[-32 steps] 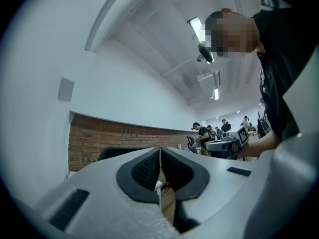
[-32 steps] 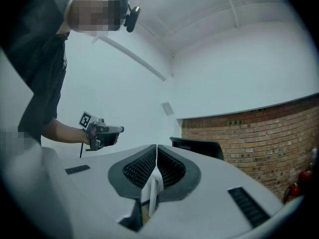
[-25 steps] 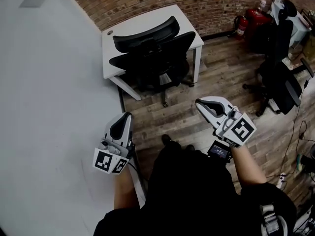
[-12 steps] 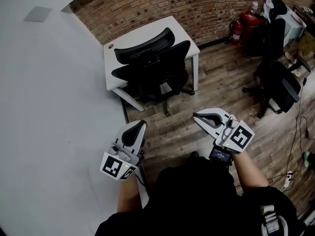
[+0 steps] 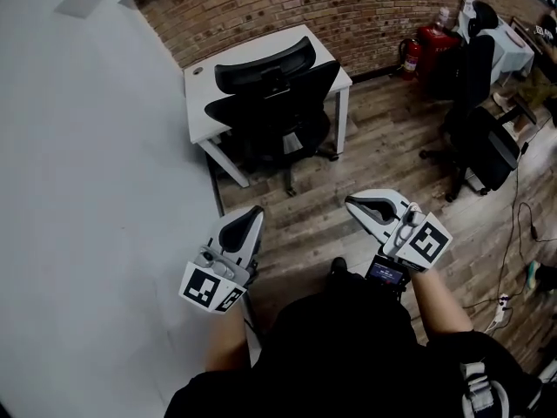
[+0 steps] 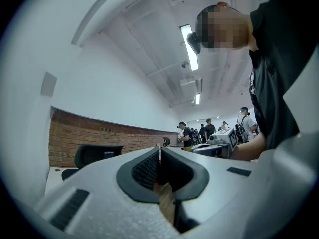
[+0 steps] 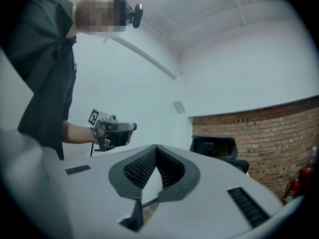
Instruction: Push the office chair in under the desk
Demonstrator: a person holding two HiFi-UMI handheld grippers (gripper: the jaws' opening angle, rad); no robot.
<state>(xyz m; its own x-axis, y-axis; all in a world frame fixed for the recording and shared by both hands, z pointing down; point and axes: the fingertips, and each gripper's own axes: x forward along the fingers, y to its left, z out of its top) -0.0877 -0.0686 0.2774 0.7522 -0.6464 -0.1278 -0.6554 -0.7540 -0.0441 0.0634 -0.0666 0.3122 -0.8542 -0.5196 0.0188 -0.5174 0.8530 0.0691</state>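
Closing in on the chair, both claws empty

Left claw (image 5: pixel 251 218) shut at seven o'clock. The office chair (image 5: pixel 271 104) stands at twelve against the white surface (image 5: pixel 202 107) (backrest nearest). Right claw (image 5: pixel 355 204) shut at five. Next, likely step up and press the backrest.

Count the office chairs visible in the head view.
3. One office chair stands at the white desk by the brick wall. A second chair stands at far right. A third chair seems to stand just behind it, but they overlap, so that one is uncertain.
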